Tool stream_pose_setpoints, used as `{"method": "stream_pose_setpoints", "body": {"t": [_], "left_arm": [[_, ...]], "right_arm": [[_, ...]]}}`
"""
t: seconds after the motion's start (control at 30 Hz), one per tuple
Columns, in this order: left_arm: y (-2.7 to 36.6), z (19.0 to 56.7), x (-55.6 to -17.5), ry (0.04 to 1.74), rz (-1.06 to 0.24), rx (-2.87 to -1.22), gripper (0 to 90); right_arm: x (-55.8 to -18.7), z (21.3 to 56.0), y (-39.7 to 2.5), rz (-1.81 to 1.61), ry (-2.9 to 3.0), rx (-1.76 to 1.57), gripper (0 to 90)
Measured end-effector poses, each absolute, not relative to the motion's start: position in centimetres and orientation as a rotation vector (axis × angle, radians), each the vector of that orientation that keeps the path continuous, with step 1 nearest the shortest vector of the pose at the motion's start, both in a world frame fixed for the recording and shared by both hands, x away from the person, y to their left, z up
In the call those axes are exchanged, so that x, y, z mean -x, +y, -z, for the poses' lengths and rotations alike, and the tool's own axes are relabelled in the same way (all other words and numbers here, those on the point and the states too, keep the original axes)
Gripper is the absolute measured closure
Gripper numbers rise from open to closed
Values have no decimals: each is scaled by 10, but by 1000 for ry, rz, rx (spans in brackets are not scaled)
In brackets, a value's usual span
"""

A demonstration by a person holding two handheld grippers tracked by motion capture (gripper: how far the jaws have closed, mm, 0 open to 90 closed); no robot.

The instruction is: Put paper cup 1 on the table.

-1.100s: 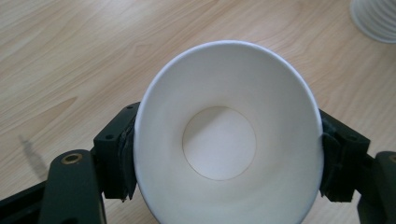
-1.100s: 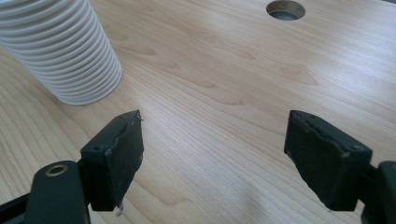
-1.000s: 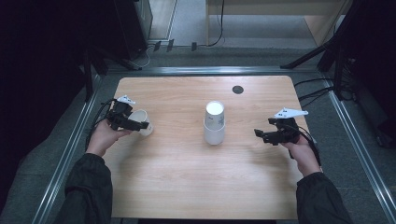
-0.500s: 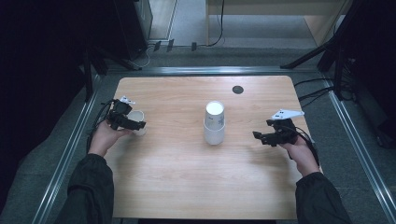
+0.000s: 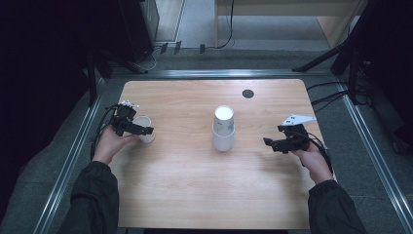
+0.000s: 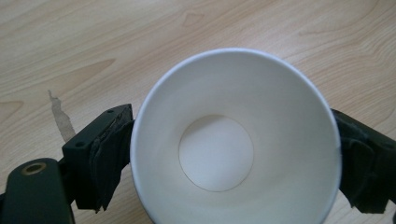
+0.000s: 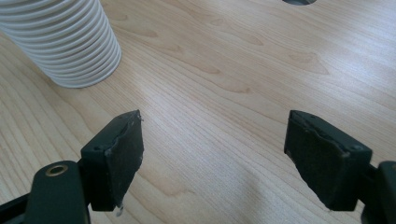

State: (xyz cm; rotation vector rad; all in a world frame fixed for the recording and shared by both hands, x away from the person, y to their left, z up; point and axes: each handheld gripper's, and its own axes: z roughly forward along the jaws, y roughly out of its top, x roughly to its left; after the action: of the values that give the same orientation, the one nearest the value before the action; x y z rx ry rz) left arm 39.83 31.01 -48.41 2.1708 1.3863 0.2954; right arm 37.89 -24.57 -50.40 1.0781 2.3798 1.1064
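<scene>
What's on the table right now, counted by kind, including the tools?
Single white paper cup, upright between the left tool's pads: 1
Stack of white paper cups, upside down at mid-table: 1
Hand-held tools: 2, left tool and right tool
Dark round hole in the table top: 1
Total: 5

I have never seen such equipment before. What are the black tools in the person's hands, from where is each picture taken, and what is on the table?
A person sits at a wooden table and holds a hand-operated gripper in each hand; there is no robot arm. The high view looks down from above. The other two pictures come from small cameras riding on the grippers, looking along their black jaws. In the middle of the table stands a stack of white paper cups, upside down. The left gripper has its jaws on both sides of a single paper cup, which stands open side up. The right gripper is open and holds nothing, beside the stack.
</scene>
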Motion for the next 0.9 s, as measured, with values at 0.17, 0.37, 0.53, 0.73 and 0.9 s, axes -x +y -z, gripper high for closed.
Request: {"method": "stream_pose_setpoints", "body": {"t": [0.17, 0.37, 0.53, 0.73, 0.9], "left_arm": [[313, 477, -395, 1394, -306, -2127, 102], [322, 462, -389, 1395, -316, -2047, 102], [325, 453, -383, 1384, -339, -2027, 102], [323, 445, -377, 1365, -347, -2024, 120], [321, 438, -372, 1348, -363, -2023, 131]], "right_arm": [[-379, 505, -246, -1103, 2385, -1079, 201], [-379, 503, -246, -1116, 2378, -1063, 204], [-379, 504, -246, -1100, 2386, -1064, 204], [-379, 503, -246, -1110, 2384, -1066, 204], [-378, 502, -246, -1124, 2359, -1094, 204]]}}
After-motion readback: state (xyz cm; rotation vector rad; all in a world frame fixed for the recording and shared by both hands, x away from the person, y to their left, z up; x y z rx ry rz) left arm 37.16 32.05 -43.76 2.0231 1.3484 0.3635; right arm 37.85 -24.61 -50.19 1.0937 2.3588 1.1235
